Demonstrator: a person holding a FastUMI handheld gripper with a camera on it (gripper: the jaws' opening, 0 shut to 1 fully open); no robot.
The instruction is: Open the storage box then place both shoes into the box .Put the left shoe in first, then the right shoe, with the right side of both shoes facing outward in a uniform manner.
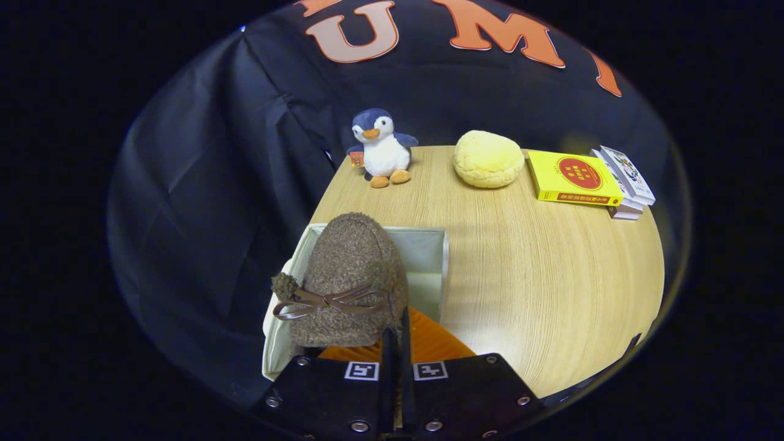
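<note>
Holding a fuzzy brown shoe (pixel 349 278) pinched in our gripper (pixel 397 343) over the open box (pixel 429 254), we judge lowering comes next.

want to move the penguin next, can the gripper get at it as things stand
Probably not yet: the gripper looks shut on the brown shoe over the storage box. Beyond them, the wooden table lies bare up to the penguin.

Your gripper (pixel 397 343) has its jaws closed on the shoe's (pixel 349 278) rim, above the box (pixel 429 254) at the desk's (pixel 539 275) left edge.
</note>
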